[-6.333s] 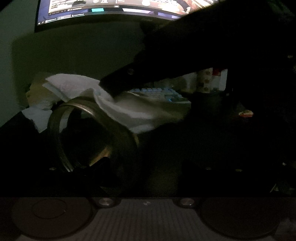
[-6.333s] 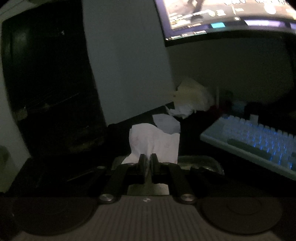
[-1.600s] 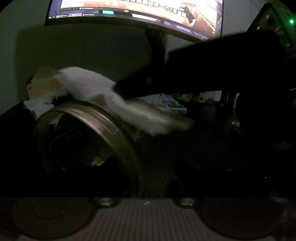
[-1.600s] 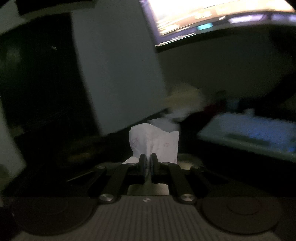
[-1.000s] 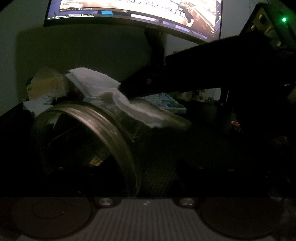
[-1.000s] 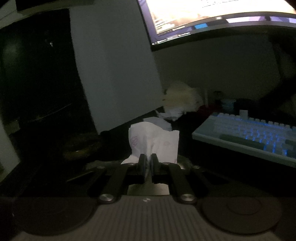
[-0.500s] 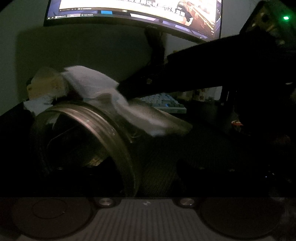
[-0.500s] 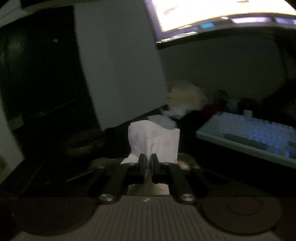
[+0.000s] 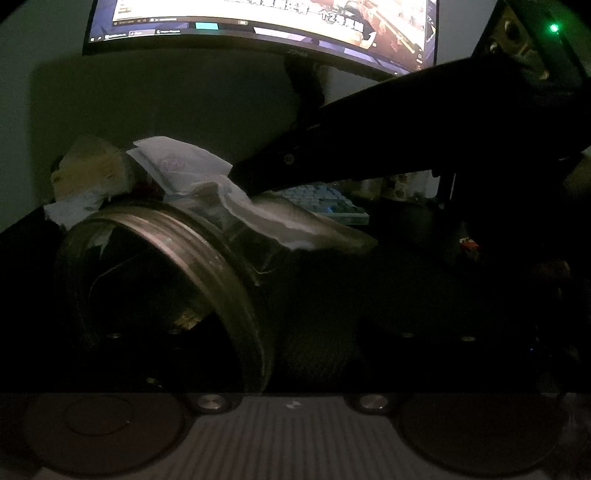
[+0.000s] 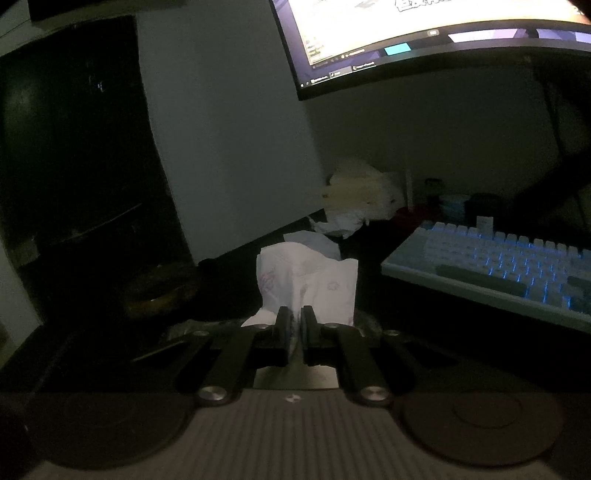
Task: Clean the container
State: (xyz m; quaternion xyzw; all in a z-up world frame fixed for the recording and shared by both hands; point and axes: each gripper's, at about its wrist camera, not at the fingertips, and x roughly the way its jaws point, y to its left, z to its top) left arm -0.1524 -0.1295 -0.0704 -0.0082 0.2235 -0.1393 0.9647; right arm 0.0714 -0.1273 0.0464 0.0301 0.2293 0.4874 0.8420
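A clear glass jar (image 9: 207, 258) lies on its side close in front of the left wrist camera, its threaded mouth (image 9: 122, 291) facing left. My left gripper (image 9: 291, 332) is shut on the jar, though its fingers are almost lost in the dark. From the right, my right gripper (image 9: 240, 177) reaches in, shut on a white tissue (image 9: 192, 173) that lies draped over the jar's upper side. In the right wrist view the tissue (image 10: 306, 280) sticks up from the shut right gripper (image 10: 293, 325), with a faint glint of the jar (image 10: 192, 326) beneath.
The room is dim. A lit monitor (image 9: 258, 22) hangs over the back of the dark desk. A backlit keyboard (image 10: 498, 266) lies to the right, crumpled tissues (image 10: 354, 195) against the wall. A dark round object (image 10: 162, 291) sits left of the right gripper.
The right gripper has rubbed the tissue back and forth a little across the top of the jar. The jar has stayed in place in the left gripper.
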